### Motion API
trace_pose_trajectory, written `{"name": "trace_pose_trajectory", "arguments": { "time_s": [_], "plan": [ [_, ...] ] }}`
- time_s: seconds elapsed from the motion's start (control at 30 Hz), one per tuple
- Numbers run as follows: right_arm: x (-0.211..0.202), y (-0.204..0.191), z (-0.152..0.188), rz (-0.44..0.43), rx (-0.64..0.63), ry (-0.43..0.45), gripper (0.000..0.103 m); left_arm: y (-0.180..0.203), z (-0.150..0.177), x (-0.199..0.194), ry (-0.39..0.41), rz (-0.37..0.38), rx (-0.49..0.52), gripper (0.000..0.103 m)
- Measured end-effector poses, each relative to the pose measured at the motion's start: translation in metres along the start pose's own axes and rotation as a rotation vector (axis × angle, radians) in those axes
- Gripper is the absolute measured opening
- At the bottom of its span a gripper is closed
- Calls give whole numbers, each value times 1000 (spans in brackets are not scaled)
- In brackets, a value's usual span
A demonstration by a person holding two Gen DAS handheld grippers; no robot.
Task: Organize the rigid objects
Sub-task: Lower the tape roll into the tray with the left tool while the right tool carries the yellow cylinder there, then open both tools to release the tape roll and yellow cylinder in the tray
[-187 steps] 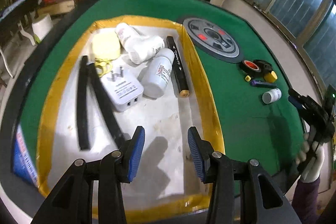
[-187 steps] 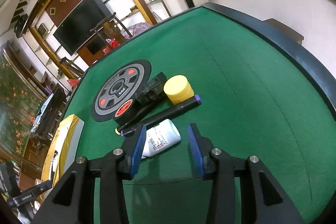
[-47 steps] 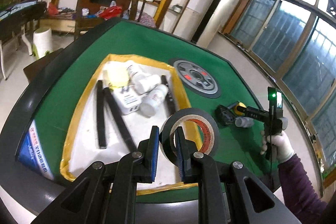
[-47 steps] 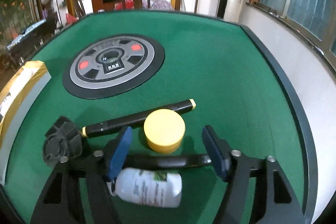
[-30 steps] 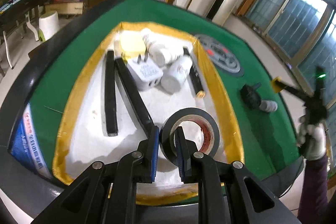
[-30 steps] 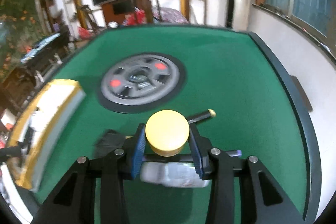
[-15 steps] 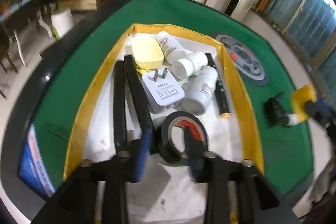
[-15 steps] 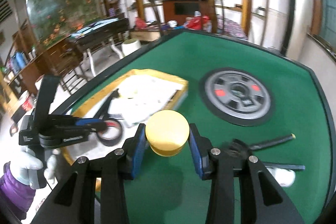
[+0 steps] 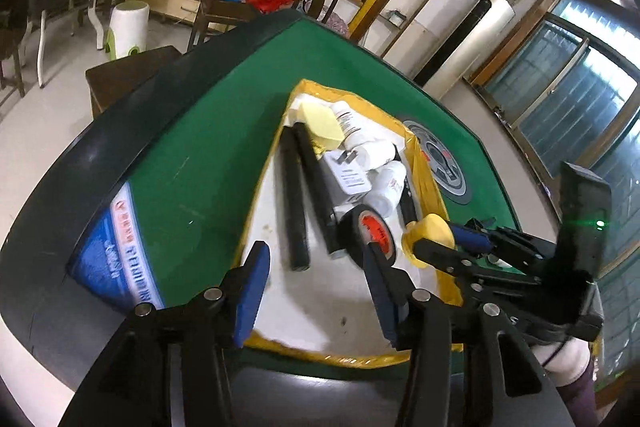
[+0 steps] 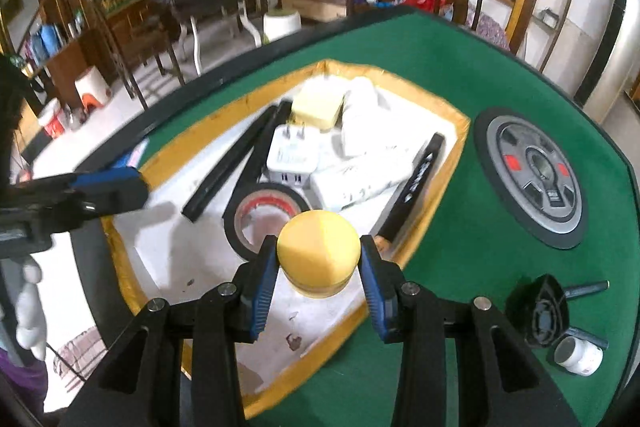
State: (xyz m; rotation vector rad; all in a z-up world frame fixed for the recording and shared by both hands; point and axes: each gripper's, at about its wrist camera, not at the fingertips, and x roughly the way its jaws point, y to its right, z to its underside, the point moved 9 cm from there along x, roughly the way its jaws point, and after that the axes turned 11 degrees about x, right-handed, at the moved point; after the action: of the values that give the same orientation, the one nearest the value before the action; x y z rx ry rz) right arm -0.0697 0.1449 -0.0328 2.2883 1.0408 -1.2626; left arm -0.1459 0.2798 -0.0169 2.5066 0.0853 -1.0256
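A yellow-rimmed white tray (image 9: 250, 219) (image 10: 192, 143) lies on the green table. The black tape roll (image 9: 370, 233) (image 10: 260, 211) rests in it against the black bars. My left gripper (image 9: 316, 259) hangs over the tray's near part with its jaws opening and nothing between them; the roll lies just past its right fingertip. My right gripper (image 10: 318, 259) is shut on a yellow round container (image 10: 318, 253) (image 9: 430, 233) and holds it above the tray's near right corner, beside the roll.
The tray also holds two black bars (image 10: 232, 163), a white plug adapter (image 10: 292, 151), white bottles (image 10: 360, 183), a yellow block (image 10: 318, 107) and a black marker (image 10: 416, 187). On the felt are a grey disc (image 10: 532, 179), a black knob (image 10: 538, 311) and a small white bottle (image 10: 578, 355).
My left gripper set the tape roll down in the tray, let go and drew back. My right gripper carried the yellow container from the right of the table to over the tray.
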Motion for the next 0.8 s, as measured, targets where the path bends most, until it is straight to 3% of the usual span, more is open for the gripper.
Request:
{"name": "trace_pose_trajectory", "arguments": {
  "time_s": [0.27,0.57,0.67,0.8],
  "plan": [
    [14,10,-4,149,-16,-19,39,-2,2,4,8,18,5,51],
    [-12,11,-18,69,35,50,45,2,1,-3,32,14,21,52],
    [-24,2,-25,-53,76,77,45,-4,-5,-14,74,12,0,52],
    [-28,-29,-29,-394,201,-7,45,-23,-17,-38,153,-15,-43,52]
  ]
}}
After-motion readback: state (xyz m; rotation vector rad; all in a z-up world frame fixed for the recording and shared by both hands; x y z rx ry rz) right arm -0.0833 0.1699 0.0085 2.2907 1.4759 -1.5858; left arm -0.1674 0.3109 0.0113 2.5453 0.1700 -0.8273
